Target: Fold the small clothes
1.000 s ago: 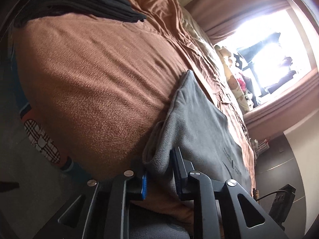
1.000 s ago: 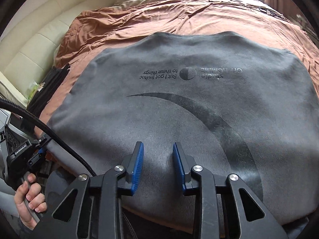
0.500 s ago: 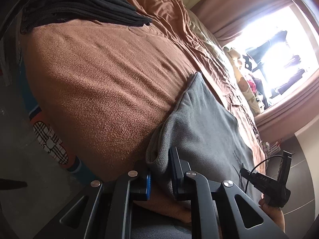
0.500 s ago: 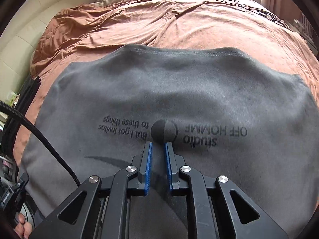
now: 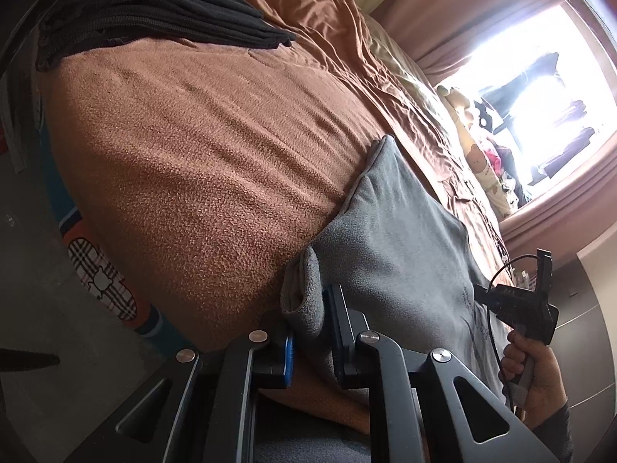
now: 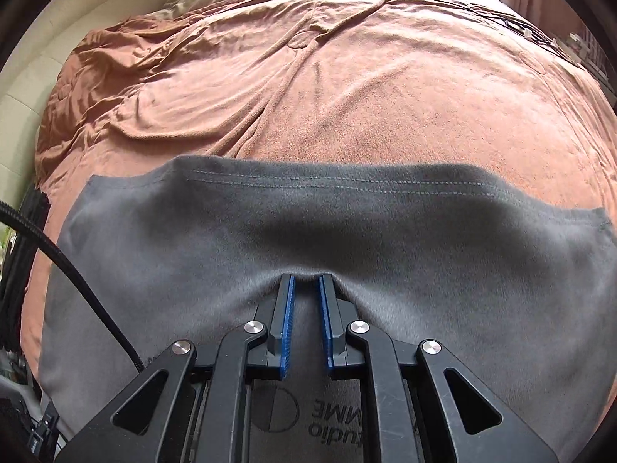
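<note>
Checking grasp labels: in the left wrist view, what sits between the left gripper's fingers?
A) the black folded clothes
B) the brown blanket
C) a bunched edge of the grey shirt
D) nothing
C: the left gripper is shut on a folded-over edge of the grey shirt; the brown blanket lies underneath and the black folded clothes lie apart at the bed's far end.

Brown blanket point(image 6: 347, 96) open beyond grey shirt point(image 6: 270, 231); black folded pile point(image 5: 154, 15) blocks far corner.
</note>
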A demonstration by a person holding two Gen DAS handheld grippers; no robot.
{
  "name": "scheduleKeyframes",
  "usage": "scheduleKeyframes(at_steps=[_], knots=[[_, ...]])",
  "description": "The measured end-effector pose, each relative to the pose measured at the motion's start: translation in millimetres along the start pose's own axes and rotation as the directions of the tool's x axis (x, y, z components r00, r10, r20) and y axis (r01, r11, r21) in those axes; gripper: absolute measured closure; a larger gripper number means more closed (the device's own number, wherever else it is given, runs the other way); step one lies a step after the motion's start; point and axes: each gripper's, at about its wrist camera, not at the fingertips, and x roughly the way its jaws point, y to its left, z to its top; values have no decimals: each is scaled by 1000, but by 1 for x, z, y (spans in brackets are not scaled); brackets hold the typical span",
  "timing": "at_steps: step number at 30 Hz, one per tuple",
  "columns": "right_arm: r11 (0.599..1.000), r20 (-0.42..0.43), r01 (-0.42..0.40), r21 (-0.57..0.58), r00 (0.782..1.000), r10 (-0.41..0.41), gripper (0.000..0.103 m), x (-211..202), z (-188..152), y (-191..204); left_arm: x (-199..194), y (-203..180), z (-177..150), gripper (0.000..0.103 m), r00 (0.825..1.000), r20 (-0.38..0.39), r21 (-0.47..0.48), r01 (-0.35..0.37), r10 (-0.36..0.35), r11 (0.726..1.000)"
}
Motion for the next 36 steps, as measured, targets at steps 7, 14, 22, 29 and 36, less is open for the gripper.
scheduleKeyframes(at_steps=[7,14,22,29,36], knots=[[999,1,38,6,999,-38,94,23,27,1,2,2,1,87,1000,1,6,0,0,1000],[999,-19,18,27,1000,-17,94,18,40,1,1,10,2,92,1000,-4,-16,28,-28,999],[996,-19,-84,7,996,84,93,-30,-12,-3,-14,10,8,98,992,4,-24,124,-124,992],[981,-17,-192,-1,981,192,93,-63,-68,-12,-34,-3,20,99,960,5,-36,281,-282,959],[970,-12,-242,-5,970,242,92,-80,-111,-16,-44,-30,35,99,919,-1,-26,395,-395,918]])
